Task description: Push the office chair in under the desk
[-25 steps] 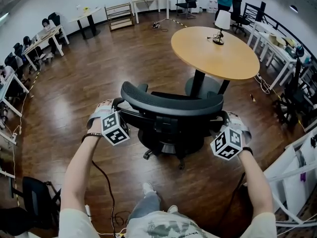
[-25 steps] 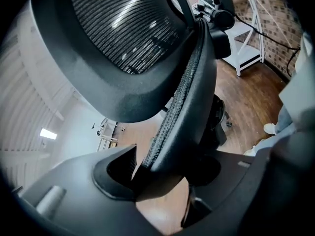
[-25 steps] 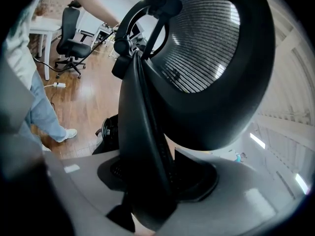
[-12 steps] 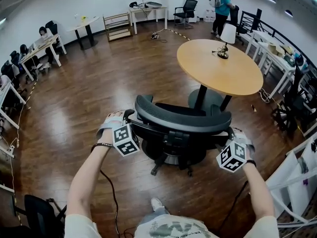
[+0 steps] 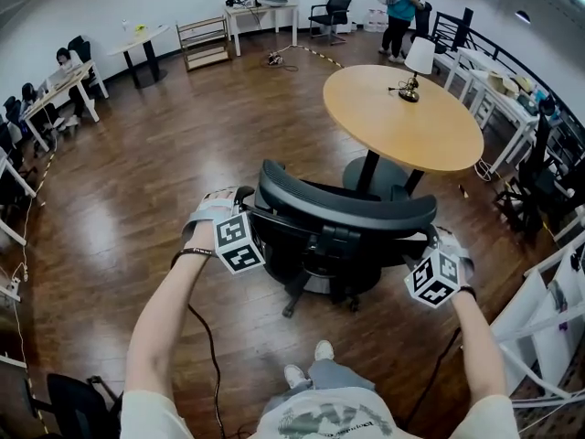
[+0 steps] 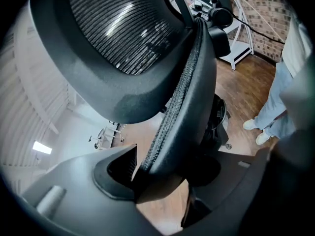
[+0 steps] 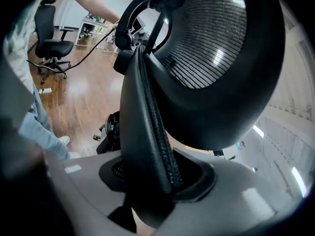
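Observation:
A black mesh-backed office chair (image 5: 343, 210) stands on the wood floor, its seat facing the round wooden desk (image 5: 402, 117) just beyond it. My left gripper (image 5: 243, 207) is clamped on the left edge of the backrest (image 6: 182, 97), which fills the gap between its jaws (image 6: 162, 181). At the other end, my right gripper (image 5: 430, 241) is shut on the right edge of the backrest (image 7: 147, 122), whose padded rim sits between the jaws (image 7: 147, 195). The chair's base and castors show below the seat.
A lamp (image 5: 416, 62) stands on the round desk. White tables and shelving (image 5: 548, 318) line the right side. A person (image 5: 399, 7) stands at the back, beside another chair (image 5: 329, 12). More desks (image 5: 55, 85) run along the left wall. A cable (image 5: 206, 355) trails across the floor by my feet.
The chair has rolled forward toward the round desk with both grippers on its backrest, and the person holding them has stepped after it.

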### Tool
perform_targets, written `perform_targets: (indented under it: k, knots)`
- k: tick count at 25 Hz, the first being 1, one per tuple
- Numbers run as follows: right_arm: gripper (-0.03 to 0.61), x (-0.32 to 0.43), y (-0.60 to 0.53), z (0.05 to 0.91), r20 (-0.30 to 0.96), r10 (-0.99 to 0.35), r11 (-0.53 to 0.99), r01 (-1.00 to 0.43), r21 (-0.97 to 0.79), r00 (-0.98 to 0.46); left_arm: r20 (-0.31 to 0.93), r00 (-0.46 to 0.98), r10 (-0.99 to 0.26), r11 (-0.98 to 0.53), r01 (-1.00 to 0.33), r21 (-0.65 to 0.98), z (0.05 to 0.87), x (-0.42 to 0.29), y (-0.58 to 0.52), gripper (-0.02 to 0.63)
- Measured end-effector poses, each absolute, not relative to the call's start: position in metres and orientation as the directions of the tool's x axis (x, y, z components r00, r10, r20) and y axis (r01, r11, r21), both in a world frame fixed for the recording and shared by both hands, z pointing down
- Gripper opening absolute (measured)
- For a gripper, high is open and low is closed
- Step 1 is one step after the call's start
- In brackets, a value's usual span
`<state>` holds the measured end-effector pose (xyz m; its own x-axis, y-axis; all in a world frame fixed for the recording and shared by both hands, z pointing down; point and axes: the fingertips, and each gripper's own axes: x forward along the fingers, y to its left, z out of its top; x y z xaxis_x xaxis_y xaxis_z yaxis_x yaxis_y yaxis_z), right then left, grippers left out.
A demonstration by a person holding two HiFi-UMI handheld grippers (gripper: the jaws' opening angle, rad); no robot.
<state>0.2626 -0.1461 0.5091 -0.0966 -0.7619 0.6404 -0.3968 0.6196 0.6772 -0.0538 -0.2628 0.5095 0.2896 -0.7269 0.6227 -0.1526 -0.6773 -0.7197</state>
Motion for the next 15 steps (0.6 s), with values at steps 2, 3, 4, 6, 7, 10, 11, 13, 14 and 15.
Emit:
perform_targets:
  k: [2, 3, 4, 6, 7, 10, 11, 13, 14, 15]
  knots:
    - [0.190, 0.261, -0.155, 0.509, 0.633, -0.769, 0.610, -0.401, 0.684, -0.090, 0.620, 0.291, -0.728, -0.675, -0.148, -0.723, 0.509, -0.054, -0.274, 0.282]
    - [0.190, 0.260, -0.159, 0.508, 0.631, -0.771, 0.607, -0.402, 0.686, -0.087, 0.615, 0.293, -0.732, -0.670, -0.149, -0.727, 0.508, -0.055, -0.280, 0.282]
    - [0.190, 0.260, -0.163, 0.508, 0.631, -0.771, 0.605, -0.403, 0.687, -0.084, 0.608, 0.294, -0.738, -0.664, -0.151, -0.733, 0.507, -0.055, -0.286, 0.282]
    - [0.190, 0.258, -0.175, 0.506, 0.632, -0.771, 0.605, -0.403, 0.687, -0.082, 0.596, 0.296, -0.746, -0.653, -0.155, -0.741, 0.506, -0.056, -0.300, 0.282]
    - [0.190, 0.257, -0.181, 0.506, 0.632, -0.771, 0.605, -0.403, 0.687, -0.081, 0.596, 0.297, -0.746, -0.653, -0.152, -0.742, 0.506, -0.056, -0.307, 0.282]
    - [0.189, 0.258, -0.196, 0.506, 0.629, -0.775, 0.596, -0.409, 0.691, -0.067, 0.611, 0.303, -0.732, -0.666, -0.125, -0.736, 0.508, -0.054, -0.326, 0.278]
    - [0.190, 0.258, -0.200, 0.507, 0.627, -0.777, 0.591, -0.413, 0.693, -0.060, 0.614, 0.306, -0.728, -0.668, -0.114, -0.735, 0.510, -0.053, -0.332, 0.276]
    - [0.190, 0.255, -0.210, 0.509, 0.622, -0.781, 0.582, -0.422, 0.695, -0.051, 0.619, 0.307, -0.723, -0.670, -0.092, -0.737, 0.512, -0.054, -0.346, 0.270]
    - [0.190, 0.253, -0.217, 0.509, 0.620, -0.783, 0.578, -0.425, 0.697, -0.048, 0.623, 0.306, -0.720, -0.672, -0.082, -0.736, 0.512, -0.056, -0.355, 0.268]
    - [0.190, 0.251, -0.225, 0.509, 0.618, -0.785, 0.574, -0.429, 0.698, -0.045, 0.627, 0.304, -0.717, -0.674, -0.072, -0.735, 0.512, -0.057, -0.365, 0.268]
